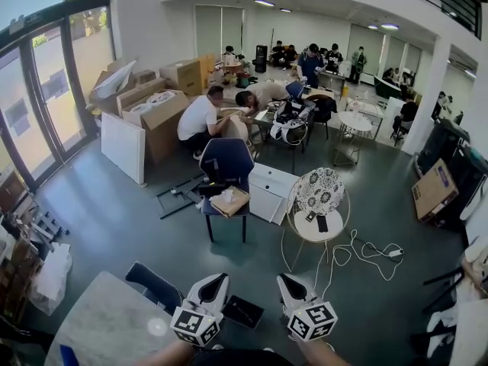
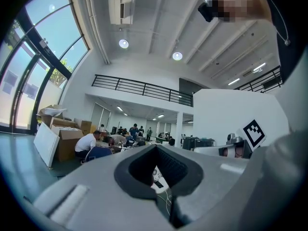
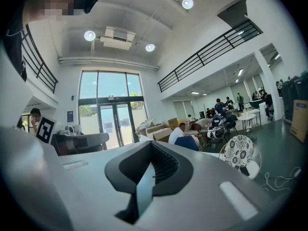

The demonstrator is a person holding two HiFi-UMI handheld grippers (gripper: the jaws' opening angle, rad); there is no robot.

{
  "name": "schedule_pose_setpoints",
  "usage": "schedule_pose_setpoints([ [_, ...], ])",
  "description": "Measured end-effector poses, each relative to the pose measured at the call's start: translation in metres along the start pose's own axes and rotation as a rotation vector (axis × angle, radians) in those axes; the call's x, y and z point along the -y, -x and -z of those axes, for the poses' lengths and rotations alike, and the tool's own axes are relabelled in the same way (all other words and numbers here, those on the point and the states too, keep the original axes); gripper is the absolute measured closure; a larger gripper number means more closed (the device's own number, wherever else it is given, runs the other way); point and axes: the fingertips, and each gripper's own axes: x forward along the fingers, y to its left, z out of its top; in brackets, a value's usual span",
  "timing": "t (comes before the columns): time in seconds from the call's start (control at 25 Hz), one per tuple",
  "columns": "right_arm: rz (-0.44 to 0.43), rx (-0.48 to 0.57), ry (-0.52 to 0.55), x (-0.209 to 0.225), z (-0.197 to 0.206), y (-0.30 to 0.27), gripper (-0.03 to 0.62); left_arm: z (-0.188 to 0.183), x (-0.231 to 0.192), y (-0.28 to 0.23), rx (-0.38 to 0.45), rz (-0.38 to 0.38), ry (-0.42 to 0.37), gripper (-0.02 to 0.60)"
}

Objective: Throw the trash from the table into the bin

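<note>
Both grippers are held low at the bottom of the head view, pointing out over the floor. My left gripper (image 1: pixel 216 280) is shut with nothing in it, and my right gripper (image 1: pixel 287 281) is shut and empty too. In the left gripper view the jaws (image 2: pixel 156 166) meet, leaving only a small window onto the room. The right gripper view shows the same closed jaws (image 3: pixel 148 166). A grey stone-topped table (image 1: pixel 99 322) lies at the bottom left, left of the left gripper. Something small and blue (image 1: pixel 69 354) pokes in at its near edge. No bin can be made out.
A flat dark object (image 1: pixel 244 311) lies on the floor between the grippers. Ahead stand a blue chair (image 1: pixel 227 162) holding a cardboard box (image 1: pixel 229 201), a white cabinet (image 1: pixel 271 191) and a small round table (image 1: pixel 320 226). A white cable (image 1: pixel 366 250) trails across the floor. People work further back.
</note>
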Motion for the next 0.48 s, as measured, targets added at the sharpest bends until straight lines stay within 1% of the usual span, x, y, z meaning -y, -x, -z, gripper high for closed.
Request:
schedule_pose_setpoints([
  [0.48, -0.007, -0.001, -0.001, -0.0029, -0.0021, 0.001, 0.568, -0.0024, 0.0015, 0.0062, 0.001, -0.015, -0.006, 0.581],
])
